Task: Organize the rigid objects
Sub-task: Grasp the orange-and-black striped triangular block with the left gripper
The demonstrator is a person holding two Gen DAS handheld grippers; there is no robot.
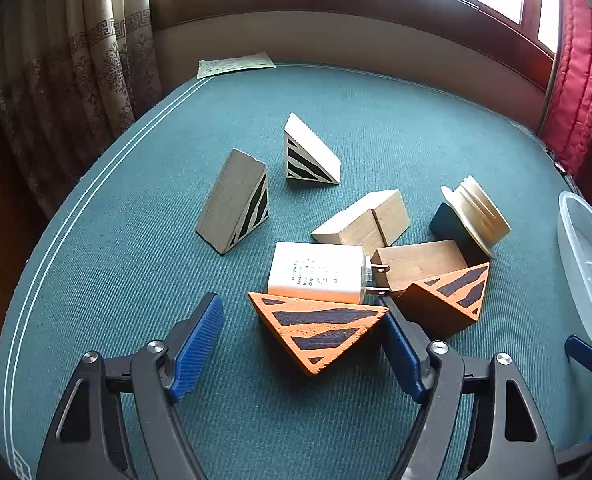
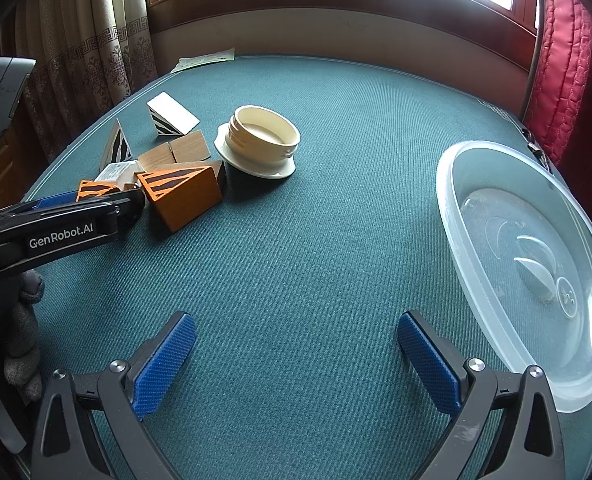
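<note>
A pile of rigid objects lies on the teal cloth table [image 1: 376,120]. An orange black-striped wedge [image 1: 320,330] sits between the fingers of my open left gripper [image 1: 300,336], not clamped. Behind it are a white charger [image 1: 316,272], a second orange wedge [image 1: 448,300], plain wooden blocks [image 1: 364,216], a cream threaded cap [image 1: 478,216], a grey wedge [image 1: 236,200] and a white striped wedge [image 1: 310,152]. My right gripper [image 2: 296,344] is open and empty over bare cloth, left of a clear plastic container [image 2: 456,200]. The pile [image 2: 180,192] and the left gripper [image 2: 132,204] show at the left.
A paper sheet [image 1: 236,65] lies at the table's far edge. A curtain [image 1: 76,80] hangs at the left and a red quilted cushion [image 1: 580,80] stands at the right. A window ledge runs behind the table. The clear container [image 1: 588,264] is at the right edge.
</note>
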